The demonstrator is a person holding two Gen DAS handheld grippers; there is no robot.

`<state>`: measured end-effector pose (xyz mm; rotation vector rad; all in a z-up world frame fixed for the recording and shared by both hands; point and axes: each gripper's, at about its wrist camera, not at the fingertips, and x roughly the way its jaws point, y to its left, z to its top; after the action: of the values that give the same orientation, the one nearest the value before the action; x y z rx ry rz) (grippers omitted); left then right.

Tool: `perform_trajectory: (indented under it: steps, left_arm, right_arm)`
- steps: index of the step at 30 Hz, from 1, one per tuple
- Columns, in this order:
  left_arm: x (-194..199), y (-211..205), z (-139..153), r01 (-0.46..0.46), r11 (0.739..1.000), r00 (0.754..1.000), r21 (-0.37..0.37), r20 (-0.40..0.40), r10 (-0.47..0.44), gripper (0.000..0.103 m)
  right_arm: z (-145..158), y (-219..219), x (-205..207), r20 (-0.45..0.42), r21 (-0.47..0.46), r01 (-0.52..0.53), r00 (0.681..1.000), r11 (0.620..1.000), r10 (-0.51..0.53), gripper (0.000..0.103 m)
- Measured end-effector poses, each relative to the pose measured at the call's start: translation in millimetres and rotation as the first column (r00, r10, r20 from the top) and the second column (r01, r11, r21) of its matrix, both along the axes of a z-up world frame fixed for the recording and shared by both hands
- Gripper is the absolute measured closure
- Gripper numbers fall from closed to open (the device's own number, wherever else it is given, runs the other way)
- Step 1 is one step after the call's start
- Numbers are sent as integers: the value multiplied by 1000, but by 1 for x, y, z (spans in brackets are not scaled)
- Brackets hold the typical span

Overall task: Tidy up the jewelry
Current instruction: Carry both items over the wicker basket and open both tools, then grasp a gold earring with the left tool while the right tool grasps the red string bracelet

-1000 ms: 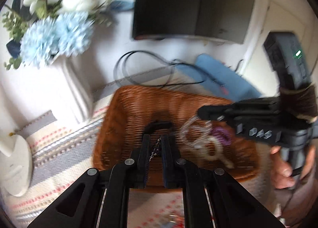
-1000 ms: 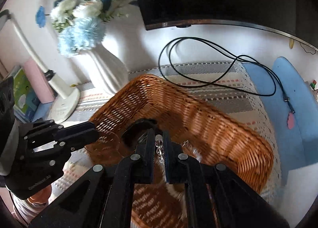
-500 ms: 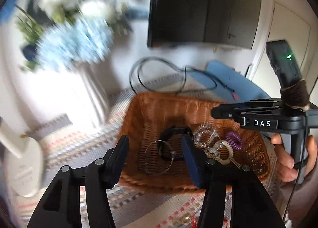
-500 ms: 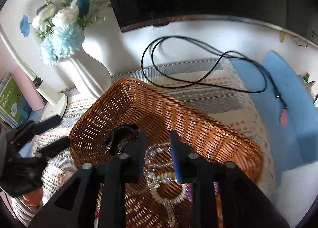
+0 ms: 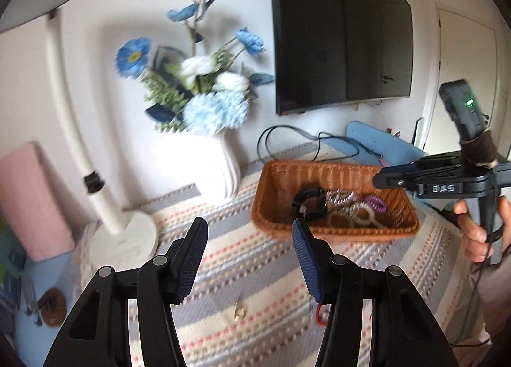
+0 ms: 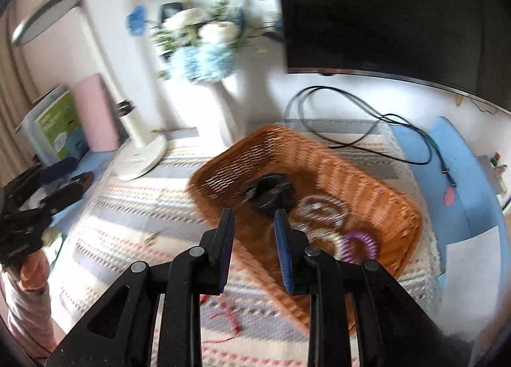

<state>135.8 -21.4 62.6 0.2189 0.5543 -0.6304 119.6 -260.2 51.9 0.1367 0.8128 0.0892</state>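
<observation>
A brown wicker basket (image 5: 278,175) (image 6: 367,181) stands on the striped cloth. It holds a black band (image 5: 309,204) (image 6: 270,194), silvery bracelets (image 5: 343,197) (image 6: 322,207), a beaded ring (image 5: 357,215) and a purple coil tie (image 5: 375,203) (image 6: 359,247). My left gripper (image 5: 250,239) is open and empty, above the cloth left of the basket. My right gripper (image 6: 254,229) is open and empty above the basket's near rim; it also shows in the left wrist view (image 5: 383,180). A small gold piece (image 5: 239,311) (image 6: 151,239) and a red string (image 6: 230,325) lie on the cloth.
A white vase of blue flowers (image 5: 217,165) (image 6: 223,111) stands behind the basket, a white desk lamp (image 5: 124,239) (image 6: 140,156) to its left. A dark screen (image 5: 338,41), a black cable (image 6: 367,124), a pink box (image 5: 28,200) and a blue mat (image 6: 463,181) ring the cloth.
Both grippers opened and let their jewelry drop into the basket, then pulled back and up. The left one swung away to the left of the basket.
</observation>
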Motion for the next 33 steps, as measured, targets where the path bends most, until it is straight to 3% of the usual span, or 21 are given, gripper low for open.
perform_trajectory:
  steps: [7, 16, 33]
  left_arm:
    - [13, 22, -55, -46, 999, 989, 17, -141, 48, 46]
    - [50, 21, -134, -52, 998, 941, 42, -333, 63, 49]
    - [56, 0, -154, -41, 987, 939, 157, -331, 92, 49]
  right_arm:
    - [-34, 39, -16, -78, 27, -111, 991, 993, 113, 75]
    - [-95, 53, -13, -215, 47, -137, 966, 989, 144, 75]
    - [-133, 84, 13, -228, -53, -219, 953, 974, 202, 75]
